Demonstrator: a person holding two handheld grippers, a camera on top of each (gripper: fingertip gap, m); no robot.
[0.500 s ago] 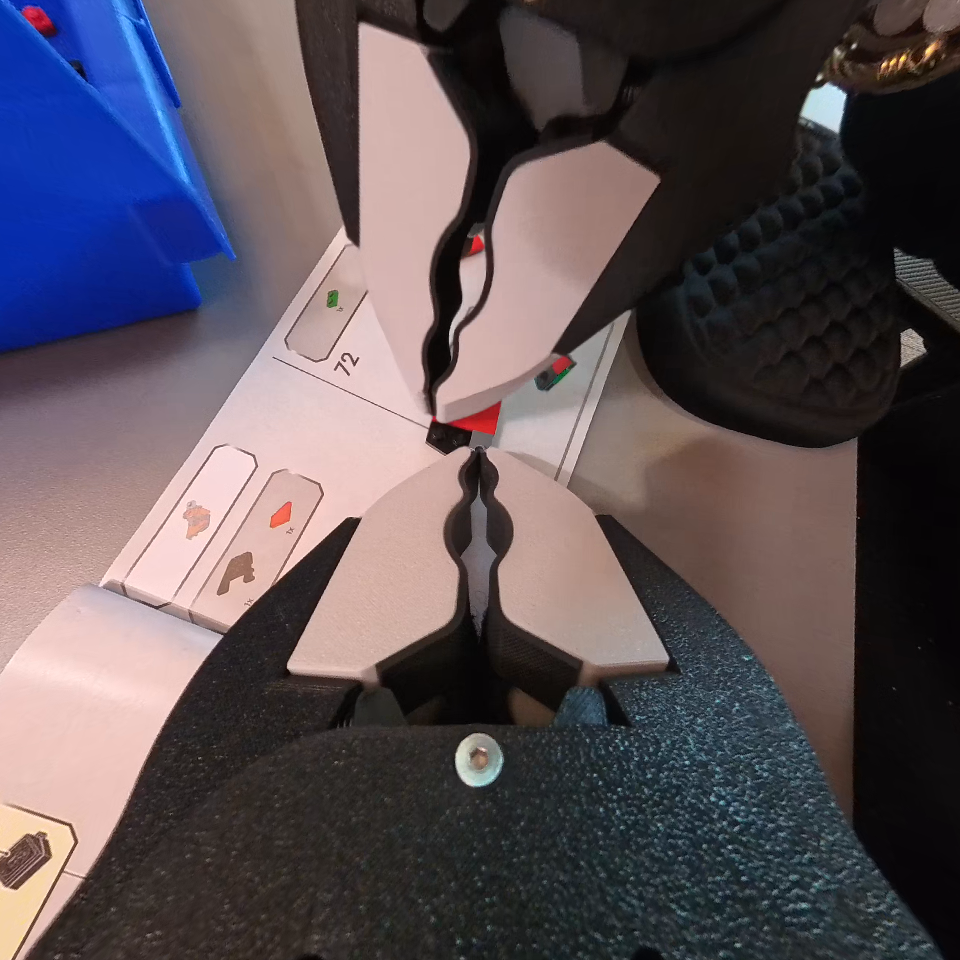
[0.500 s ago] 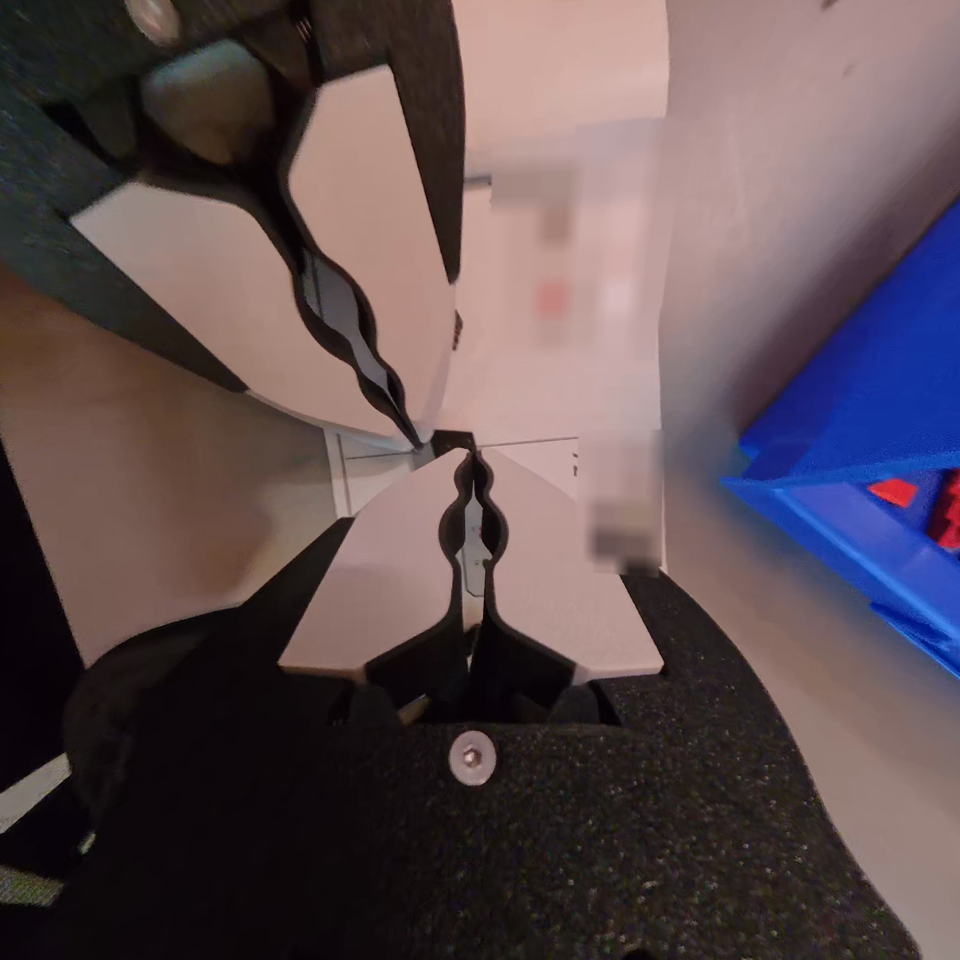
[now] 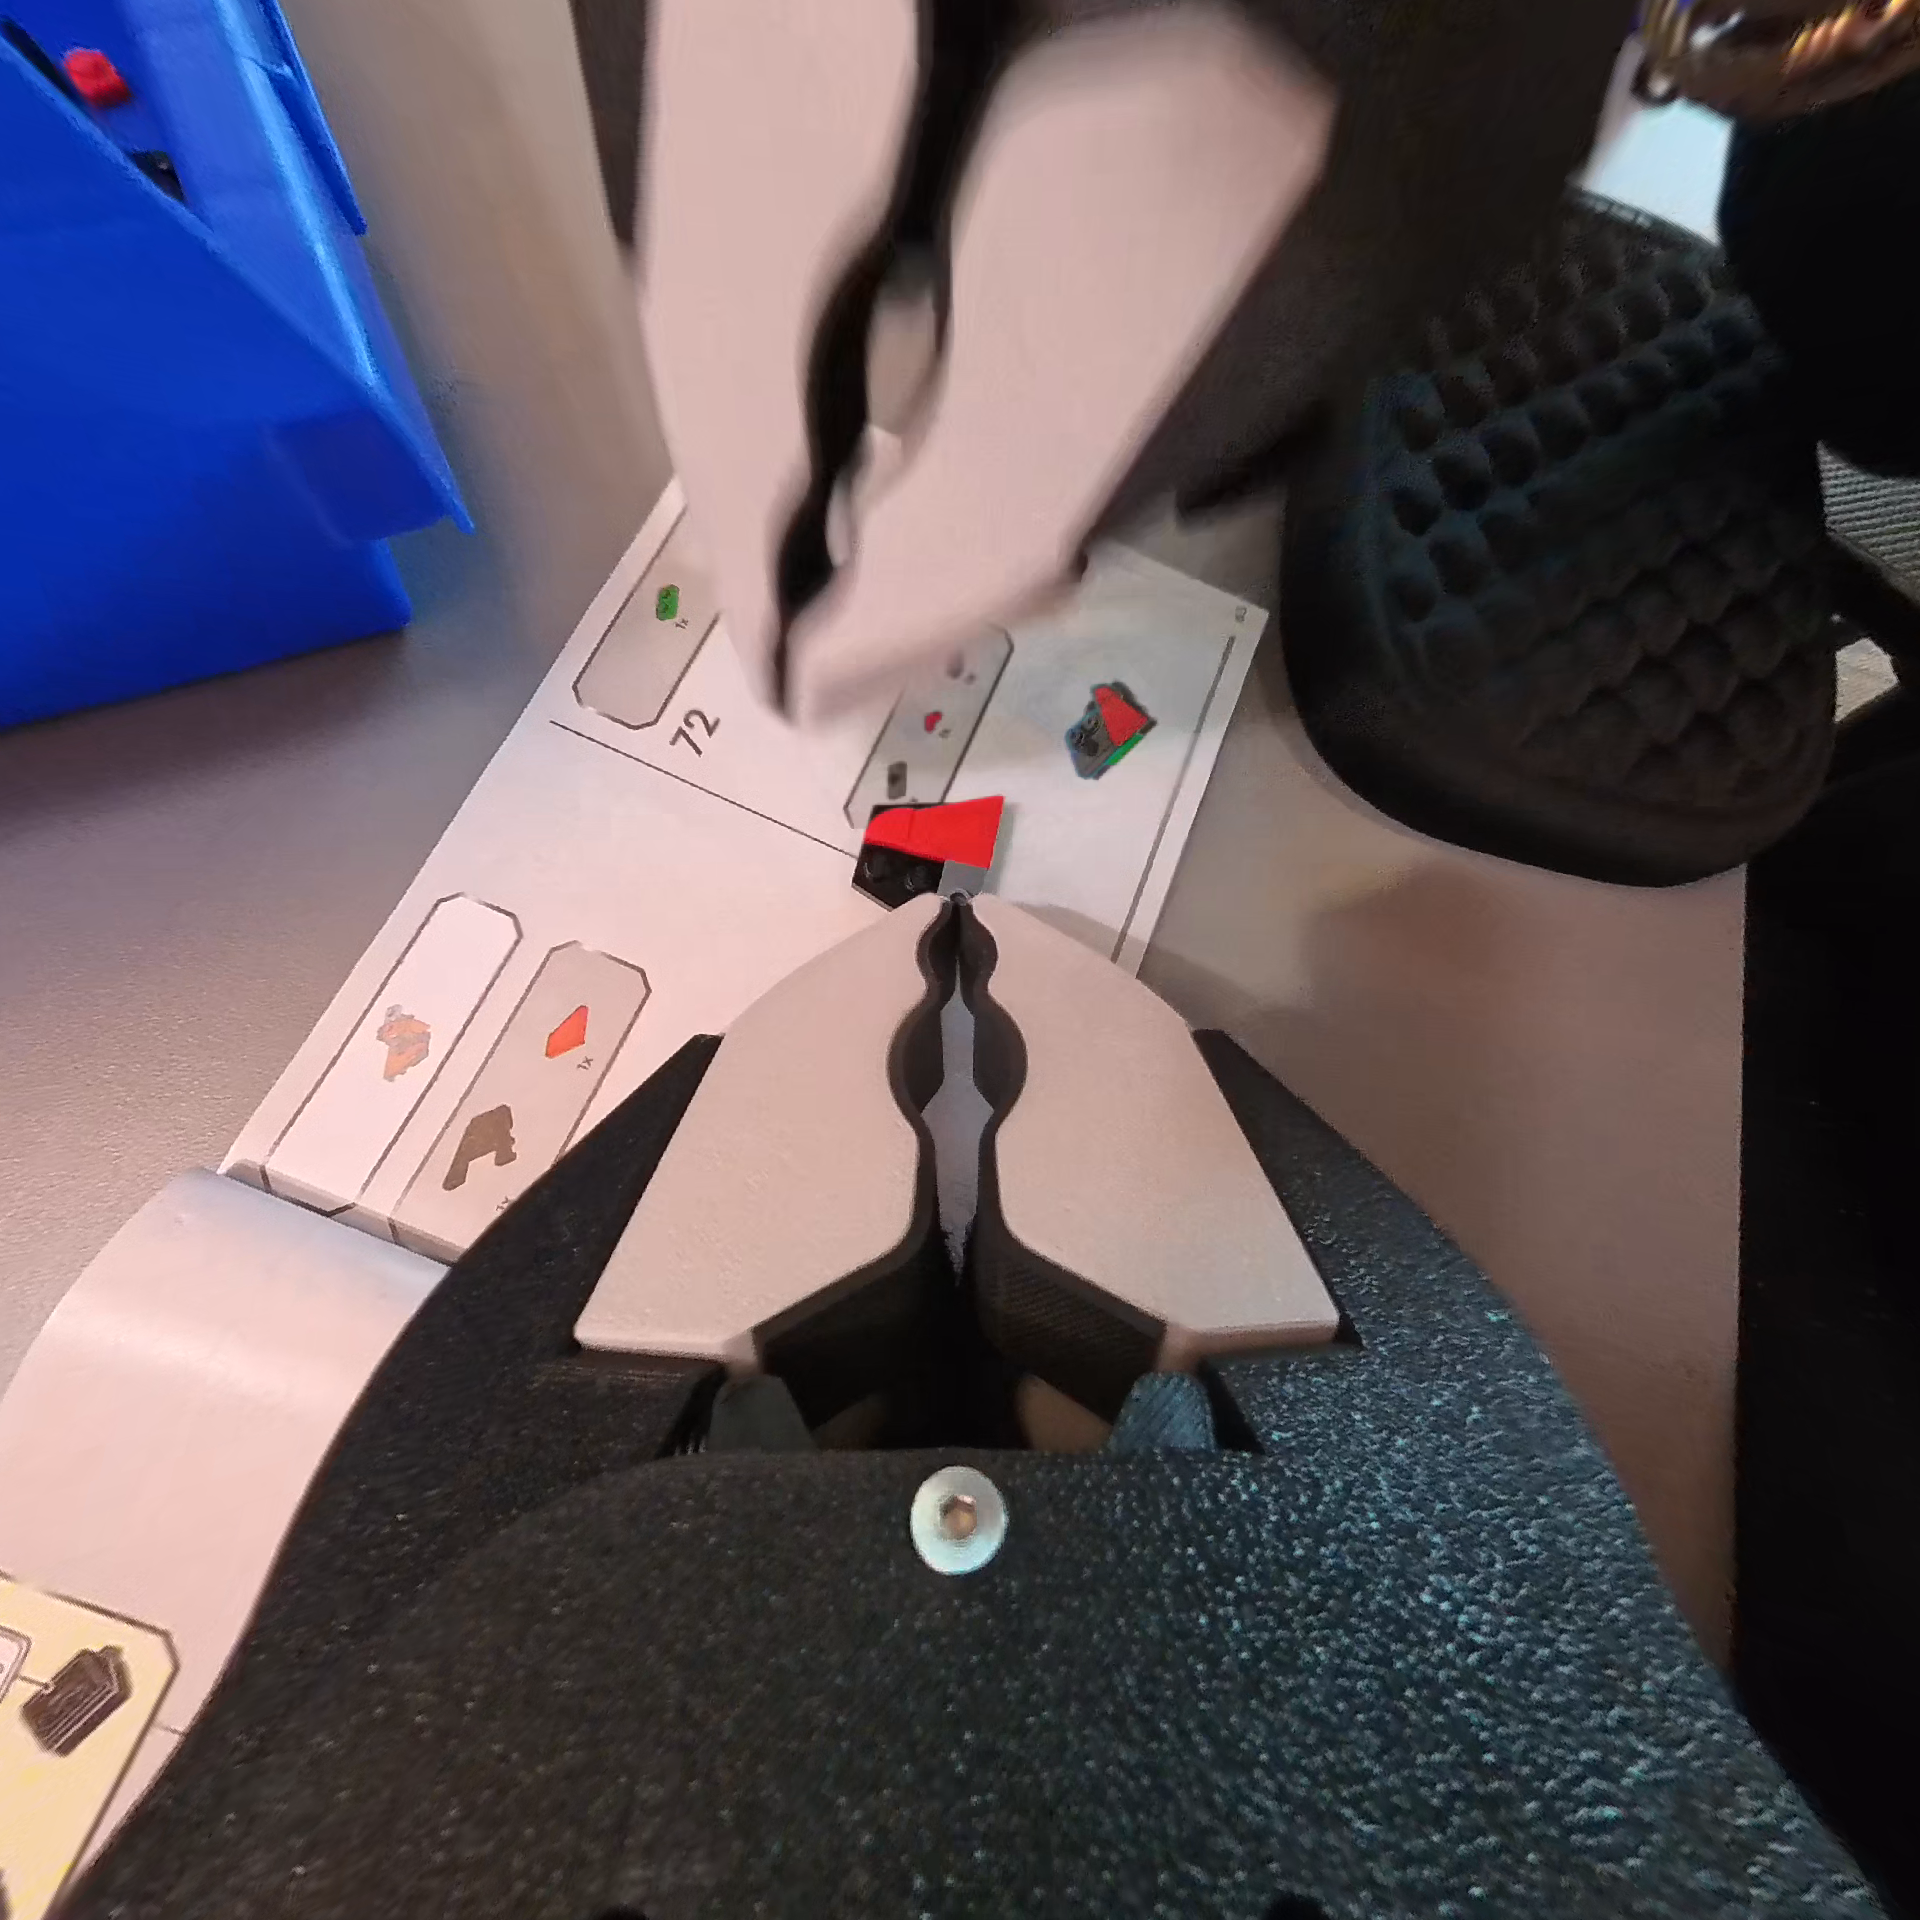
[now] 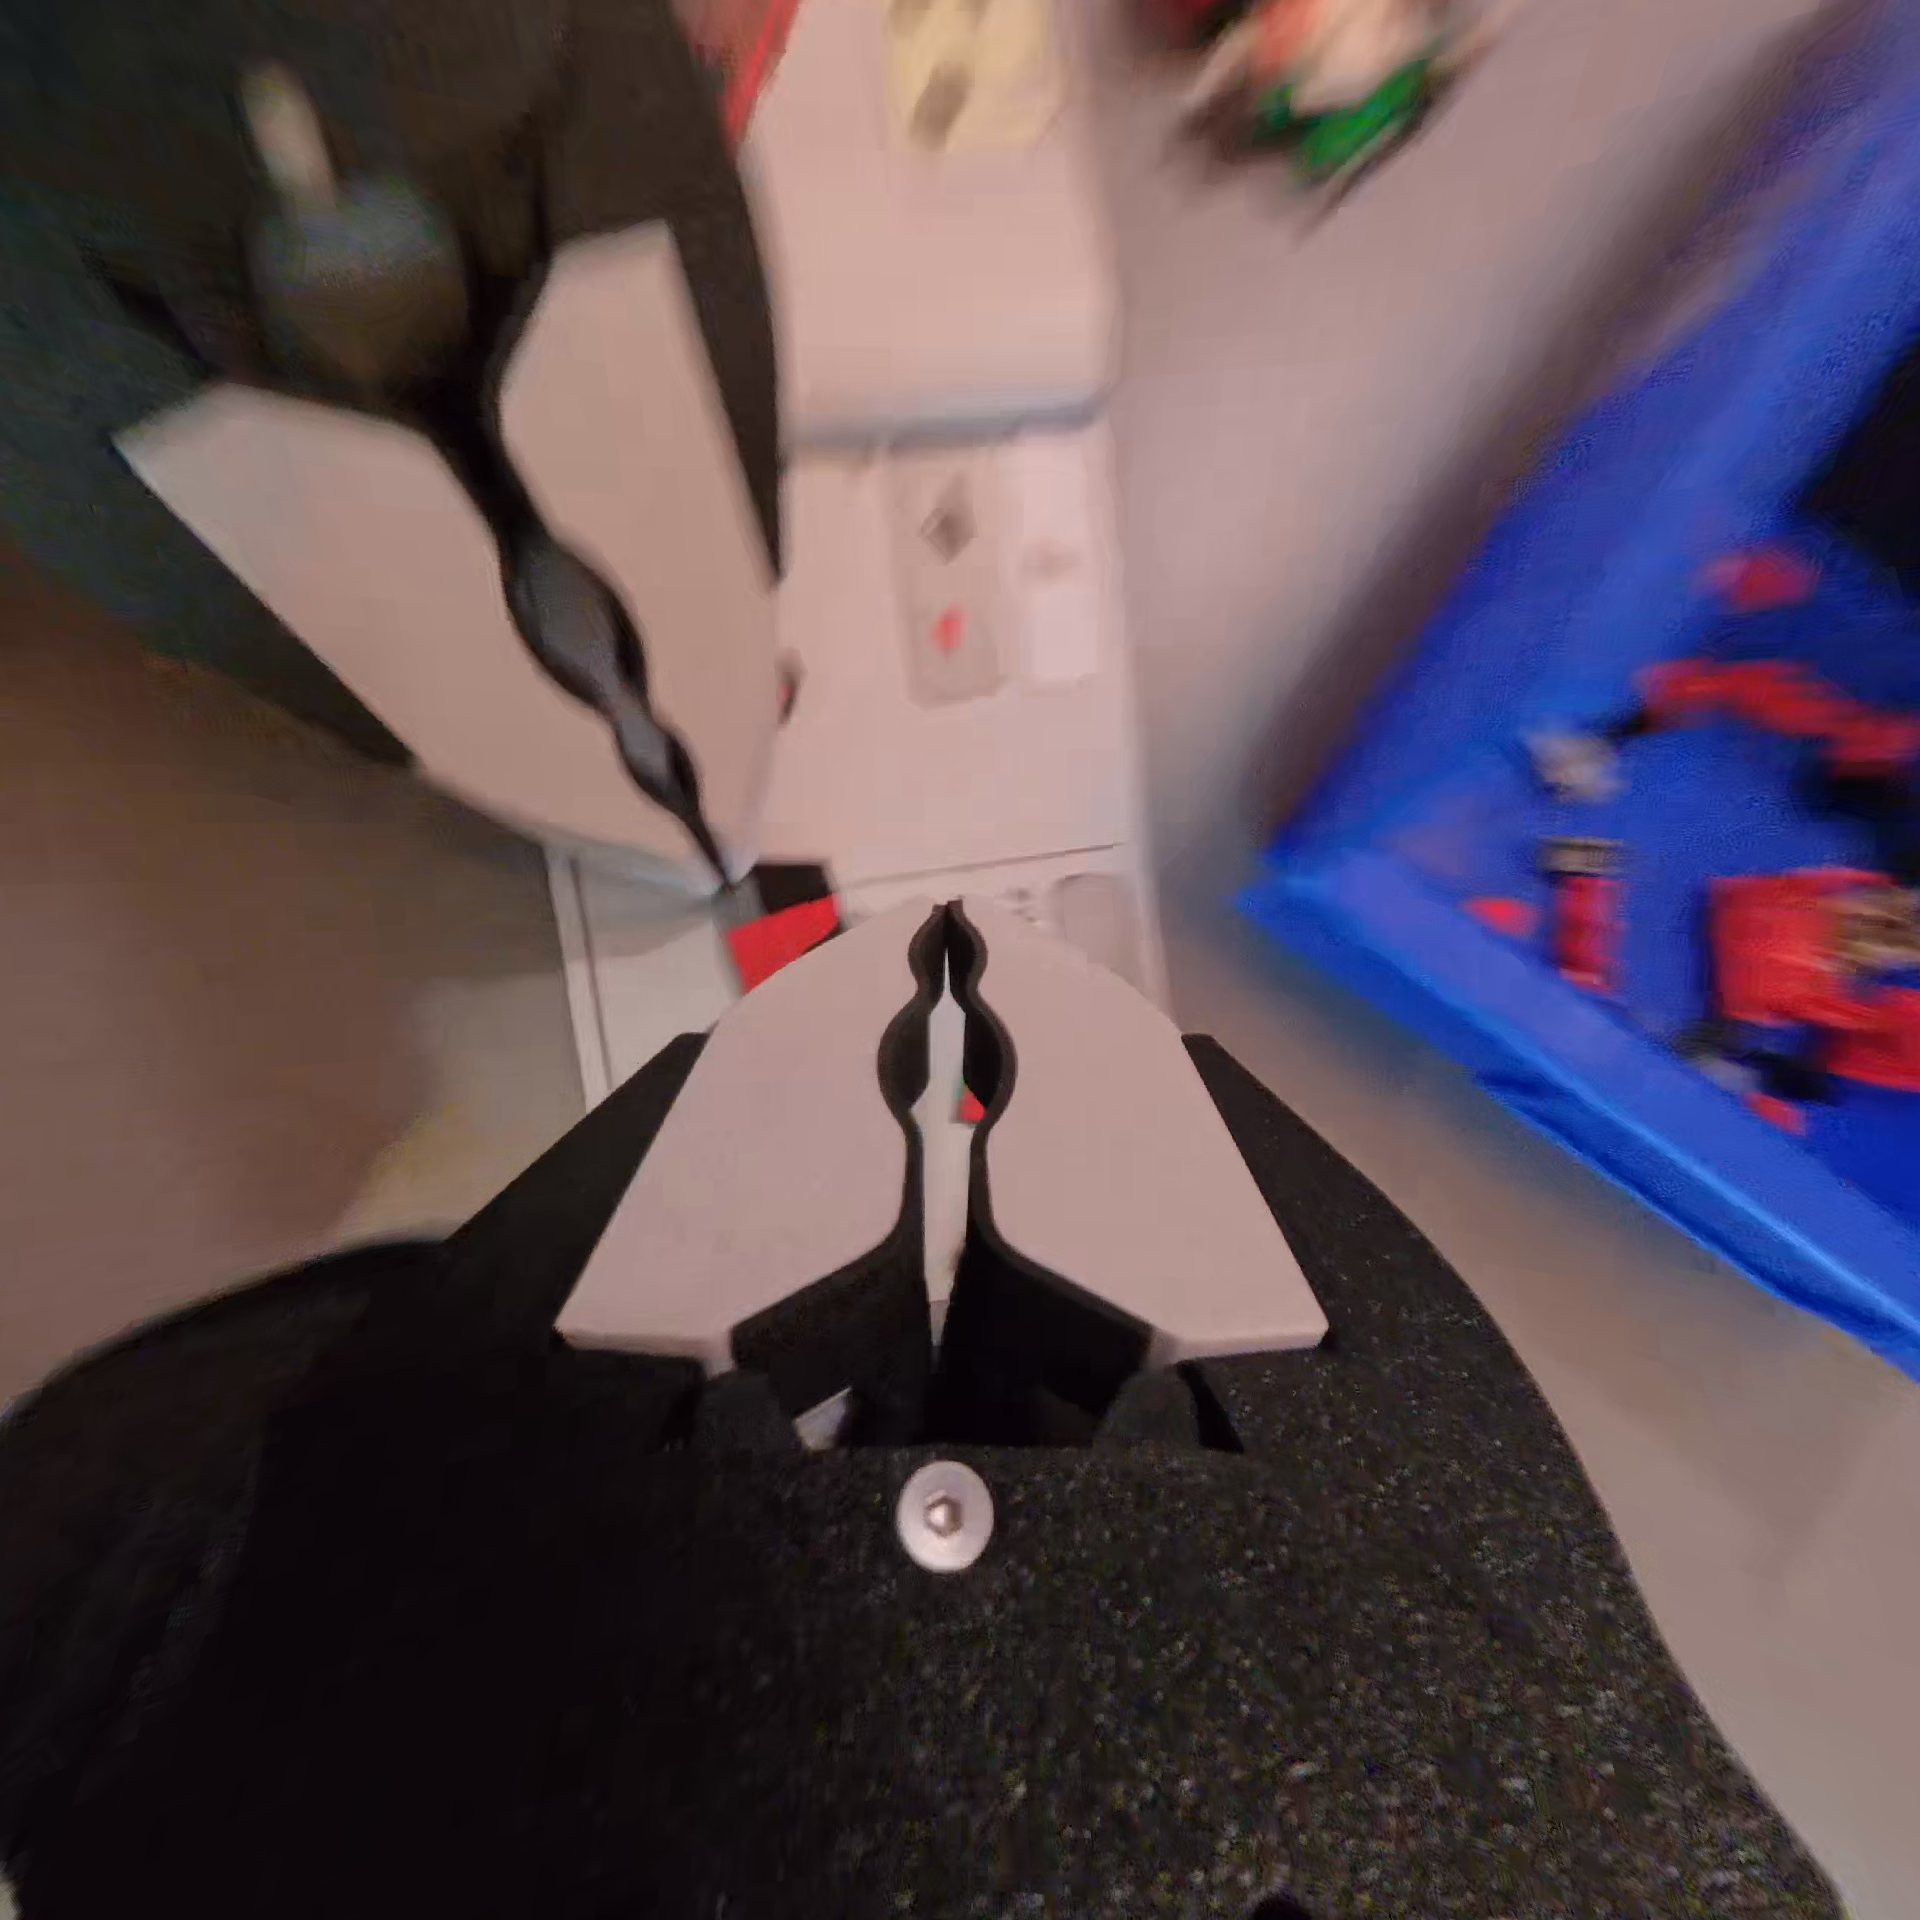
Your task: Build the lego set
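Left gripper (image 3: 951, 906) pinches the grey end of the red-black-grey sub-assembly (image 3: 935, 847) over the instruction sheet (image 3: 623, 862). Right gripper (image 4: 948, 909), jaws together and empty, hovers blurred on the far side. Next: fetch a brick from the blue bin (image 4: 1621, 935) at right.

From my remote station, the left claw (image 3: 954, 906) shows smooth matt grey plastic fingers on a grainy black body with one shiny metal screw (image 3: 957, 1521); glossy plastic lego piece (image 3: 932, 847), printed paper manual (image 3: 665, 862), glossy blue plastic bin (image 3: 197, 416), smooth matt bench (image 3: 125, 831).
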